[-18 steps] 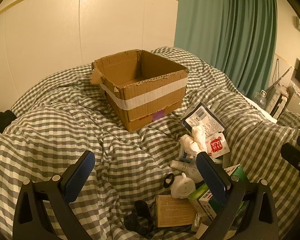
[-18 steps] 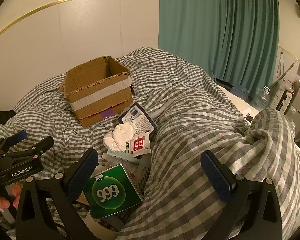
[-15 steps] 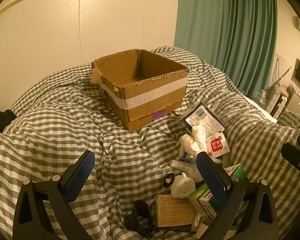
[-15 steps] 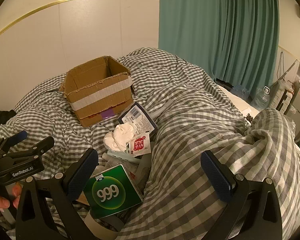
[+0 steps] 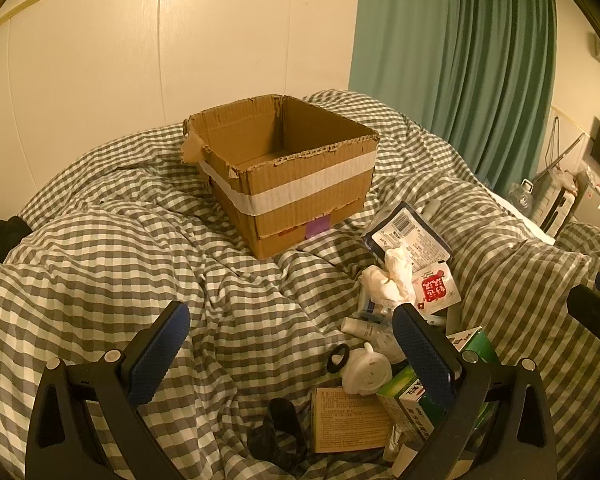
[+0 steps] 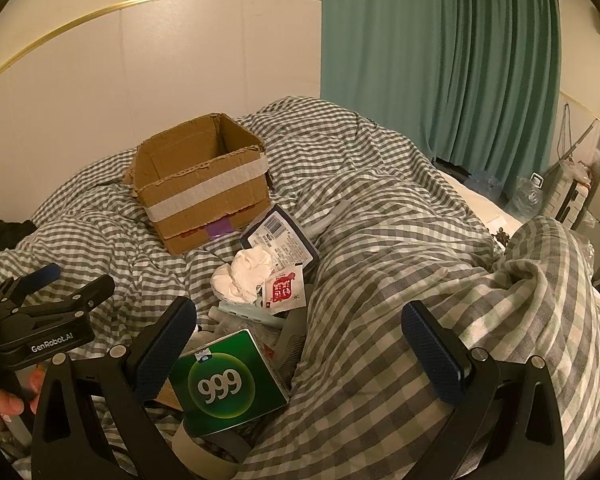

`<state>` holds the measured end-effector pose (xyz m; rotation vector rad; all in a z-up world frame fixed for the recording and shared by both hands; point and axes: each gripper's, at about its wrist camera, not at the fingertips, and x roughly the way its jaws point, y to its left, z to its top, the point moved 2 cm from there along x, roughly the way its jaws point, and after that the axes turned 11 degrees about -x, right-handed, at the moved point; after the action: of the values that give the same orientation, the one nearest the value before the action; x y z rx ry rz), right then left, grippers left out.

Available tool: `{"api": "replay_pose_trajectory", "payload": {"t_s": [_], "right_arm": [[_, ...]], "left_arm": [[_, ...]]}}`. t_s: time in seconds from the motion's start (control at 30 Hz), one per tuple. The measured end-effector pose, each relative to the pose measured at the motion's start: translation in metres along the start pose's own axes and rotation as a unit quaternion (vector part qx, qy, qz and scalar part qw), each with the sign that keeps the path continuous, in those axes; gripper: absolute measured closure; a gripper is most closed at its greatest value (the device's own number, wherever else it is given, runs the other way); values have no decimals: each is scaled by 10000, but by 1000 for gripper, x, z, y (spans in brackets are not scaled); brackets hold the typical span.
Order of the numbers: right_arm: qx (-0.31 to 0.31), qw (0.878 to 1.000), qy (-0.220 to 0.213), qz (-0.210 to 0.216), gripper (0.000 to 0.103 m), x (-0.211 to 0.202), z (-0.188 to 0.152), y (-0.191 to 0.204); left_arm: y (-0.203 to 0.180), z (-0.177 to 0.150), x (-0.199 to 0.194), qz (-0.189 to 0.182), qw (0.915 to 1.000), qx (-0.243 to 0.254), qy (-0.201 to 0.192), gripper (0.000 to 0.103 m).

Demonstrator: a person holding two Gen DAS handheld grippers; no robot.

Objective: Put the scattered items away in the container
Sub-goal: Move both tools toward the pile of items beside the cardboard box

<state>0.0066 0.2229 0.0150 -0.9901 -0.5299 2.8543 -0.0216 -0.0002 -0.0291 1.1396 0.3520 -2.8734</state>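
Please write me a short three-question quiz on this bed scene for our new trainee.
1. True or false: the cardboard box already holds several of the scattered items.
2. Multiple choice: the crumpled white tissue lies A) inside the box, B) on the dark packet with a barcode, C) between the jaws of the left gripper.
3. Fill in: the number printed on the green carton near the right gripper is ___.

Key:
1. False; what shows of its inside looks empty.
2. B
3. 999
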Motion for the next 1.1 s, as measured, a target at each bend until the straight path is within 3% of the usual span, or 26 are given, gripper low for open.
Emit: {"api": "replay_pose_trajectory", "payload": {"t_s": [0.4,0.63,0.87,1.1], "right_arm": [[-30,9997,-64,221,0,-2,1,3],[-73,9996,-20,260,0,3,1,7],[-497,9970,389,443,0,19,-7,26],[-1084,9824,1136,1015,0,51,-18,59]], "left_arm": [[0,-3,11,-35,9998,-21,217,0],[-7,-20,40,-124,9961,121,865,0],[8,-27,58,104,9926,-112,1205,0],[26,-33,80,228,9848,-414,1674,0]]}}
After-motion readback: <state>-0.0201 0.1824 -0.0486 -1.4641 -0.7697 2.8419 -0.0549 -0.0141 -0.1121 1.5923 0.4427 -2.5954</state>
